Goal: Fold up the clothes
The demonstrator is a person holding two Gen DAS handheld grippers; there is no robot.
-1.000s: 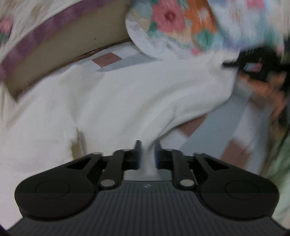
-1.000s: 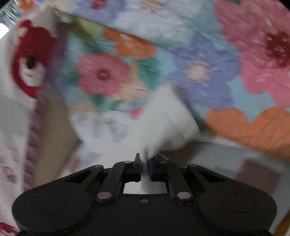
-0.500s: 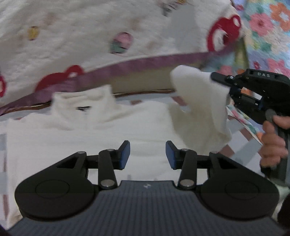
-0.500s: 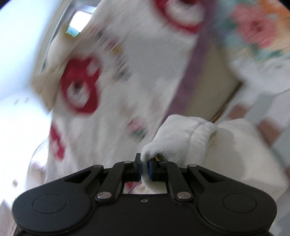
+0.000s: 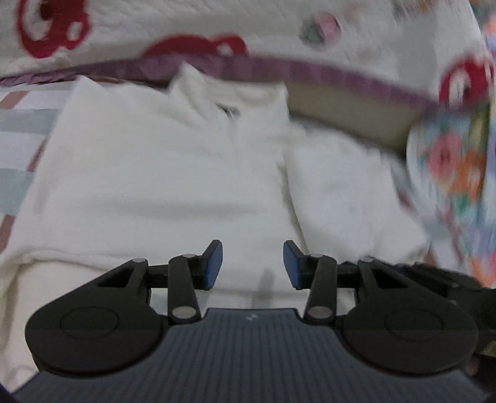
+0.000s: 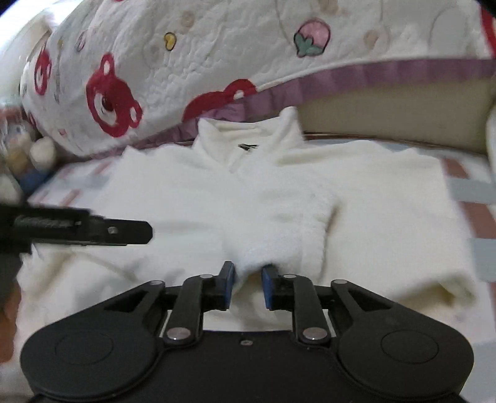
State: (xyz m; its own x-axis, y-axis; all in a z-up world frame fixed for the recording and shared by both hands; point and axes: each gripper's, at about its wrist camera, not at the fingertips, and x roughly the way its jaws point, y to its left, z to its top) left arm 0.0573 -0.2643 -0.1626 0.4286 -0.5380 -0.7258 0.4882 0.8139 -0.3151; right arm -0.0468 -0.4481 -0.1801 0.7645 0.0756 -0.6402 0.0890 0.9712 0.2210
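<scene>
Bed (image 6: 471,189) background: white fleece zip-collar pullover (image 6: 186,198), soft, light, floppy. Right gripper (image 6: 246,286) opening around sleeve cuff (image 6: 266,254); left gripper (image 5: 252,263) released, empty. Best grasped at hem corners.

left gripper (image 5: 252,263): jaws apart, nothing between them
white sweater (image 5: 173,179): flat on striped sheet (image 5: 21,130), collar far side
quilt (image 5: 248,28): bear print, behind sweater

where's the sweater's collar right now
In the right wrist view the collar stands at the far end of the white sweater, centre frame, right against the purple-trimmed edge of the bear-print quilt.
</scene>
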